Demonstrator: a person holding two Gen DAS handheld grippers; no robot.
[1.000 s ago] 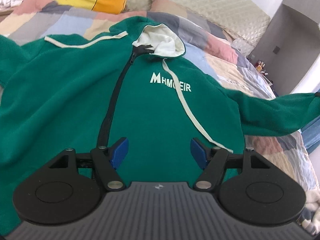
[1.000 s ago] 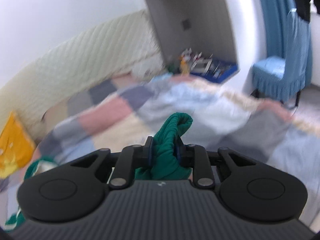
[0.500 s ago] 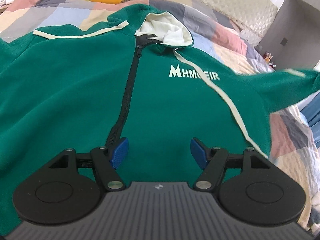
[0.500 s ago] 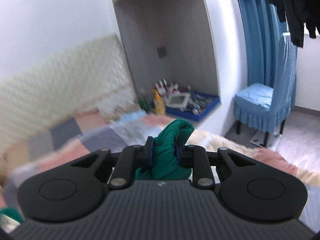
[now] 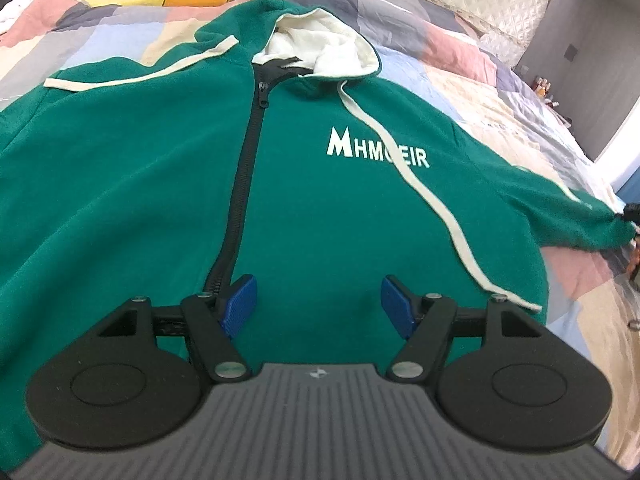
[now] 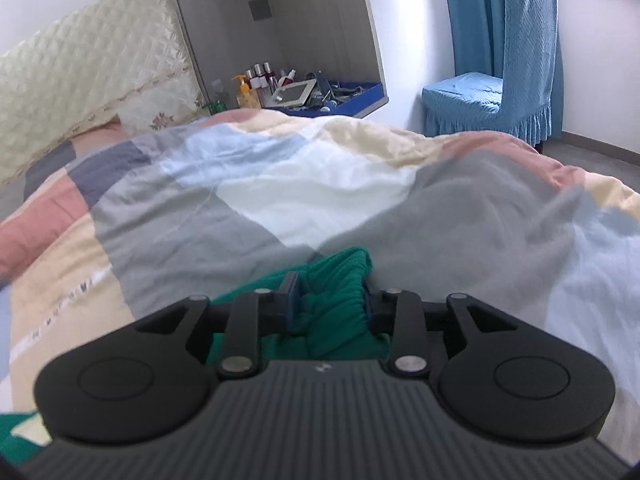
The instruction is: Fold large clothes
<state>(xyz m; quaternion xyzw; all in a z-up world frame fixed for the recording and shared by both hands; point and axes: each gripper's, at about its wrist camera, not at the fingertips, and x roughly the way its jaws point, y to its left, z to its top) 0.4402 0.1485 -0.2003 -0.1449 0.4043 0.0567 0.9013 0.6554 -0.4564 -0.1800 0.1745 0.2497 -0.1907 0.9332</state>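
1. On the patchwork quilt (image 5: 472, 92), the green hoodie (image 5: 132, 184) is lying face up, its long axis running from the hem up to the cream-lined hood (image 5: 320, 44).
2. The fleecy front is showing a black zipper (image 5: 244, 168), cream drawcords (image 5: 420, 192) and white lettering "MHMOEIR" (image 5: 378, 151).
3. The left gripper (image 5: 318, 304) is hovering over the hem, blue pads spread wide.
4. The right gripper (image 6: 326, 300) is pinching the ribbed cuff (image 6: 336, 280).

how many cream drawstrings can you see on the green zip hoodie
2. One cream drawstring lies across the green zip hoodie's upper left shoulder area; the other runs down from the white-lined hood, past the chest lettering, toward the lower right hem.
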